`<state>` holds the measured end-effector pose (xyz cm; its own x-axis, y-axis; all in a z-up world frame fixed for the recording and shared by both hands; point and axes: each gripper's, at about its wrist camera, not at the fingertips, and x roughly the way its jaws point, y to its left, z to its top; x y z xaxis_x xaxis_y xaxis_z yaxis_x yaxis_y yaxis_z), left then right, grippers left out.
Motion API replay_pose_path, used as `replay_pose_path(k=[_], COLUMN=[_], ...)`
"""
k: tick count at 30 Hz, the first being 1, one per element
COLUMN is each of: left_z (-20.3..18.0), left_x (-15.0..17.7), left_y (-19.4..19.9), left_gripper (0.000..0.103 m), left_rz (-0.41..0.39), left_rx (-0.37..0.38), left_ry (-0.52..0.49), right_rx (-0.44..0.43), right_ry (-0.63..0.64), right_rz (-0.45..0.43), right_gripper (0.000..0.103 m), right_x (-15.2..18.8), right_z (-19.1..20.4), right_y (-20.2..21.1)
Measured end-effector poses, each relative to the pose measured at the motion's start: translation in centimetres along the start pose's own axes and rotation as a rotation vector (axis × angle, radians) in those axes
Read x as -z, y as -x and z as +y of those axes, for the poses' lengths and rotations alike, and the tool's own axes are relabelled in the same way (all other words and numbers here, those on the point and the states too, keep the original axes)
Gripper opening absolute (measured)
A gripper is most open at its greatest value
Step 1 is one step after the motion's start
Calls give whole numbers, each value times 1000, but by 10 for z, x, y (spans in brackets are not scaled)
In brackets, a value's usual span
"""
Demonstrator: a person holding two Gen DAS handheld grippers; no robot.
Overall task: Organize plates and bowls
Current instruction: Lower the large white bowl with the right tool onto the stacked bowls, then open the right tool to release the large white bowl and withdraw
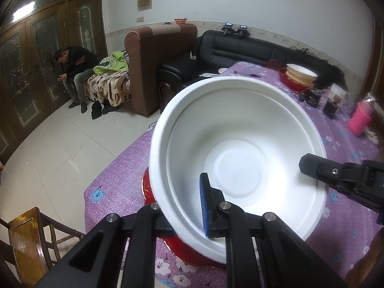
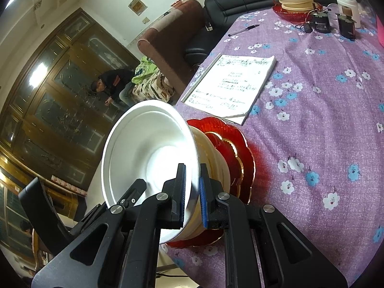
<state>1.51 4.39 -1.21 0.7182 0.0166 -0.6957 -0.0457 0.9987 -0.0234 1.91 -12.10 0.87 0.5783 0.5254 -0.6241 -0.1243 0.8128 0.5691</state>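
White bowl [image 1: 240,148]: plain white inside and on the rim, no pattern. Under it, bowl stack [image 2: 213,158]: cream. Beneath that stack, red plates [image 2: 242,153]: translucent red, ribbed, gold line along the scalloped edge. Tablecloth [image 2: 324,110] under the plates: purple, printed with white and blue flowers. Notebook [image 2: 230,84] beyond the red plates: white page, dark handwriting. Far stack [image 2: 296,0] at the tablecloth's far end: cream bowls on a red plate. Pink bottle [image 1: 360,117], right of the white bowl: bright pink. Left gripper [image 1: 189,206] and right gripper [image 2: 192,194]: black frames, blue ridged pads.
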Motion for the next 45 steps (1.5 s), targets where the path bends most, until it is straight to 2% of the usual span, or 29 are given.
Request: replay_pose_path(k=[8,10,12,14,16,21,26,36,45], left_z=[-4,-1,2,5,7,11,7,-43,-72], left_x=[3,4,5,6,7,5,4,1,6], left_y=[0,-1,-1,2,7,17,24,55,67], left_gripper=[18,28,52,58,59,66,67,74,78], left_rz=[8,20,25,10,-13,-57,-88,-183,-201], left_rx=[-10,-3,5,10,7,-19,-41,-8,14], left_ry=[-29,-24,-12,-9,-14,-21,-31,-137,-174], right_rx=[3,15,35,38,38,22,23,16,17], right_ry=[-14,-10,9,24,20,-18,-59,-113,-154], right_rz=[33,28,16,-4,-26,-67,-89,-135,-172], right_gripper=[11,12,12,20,27,28,28,28,28], right_x=[1,1,1,0,0,-2,-5,-2,1], right_z=[-2,-2,-1,-1,-4,-20,-37,-68,-94], right_y=[-3,-1,3,8,14,27,38,63,87])
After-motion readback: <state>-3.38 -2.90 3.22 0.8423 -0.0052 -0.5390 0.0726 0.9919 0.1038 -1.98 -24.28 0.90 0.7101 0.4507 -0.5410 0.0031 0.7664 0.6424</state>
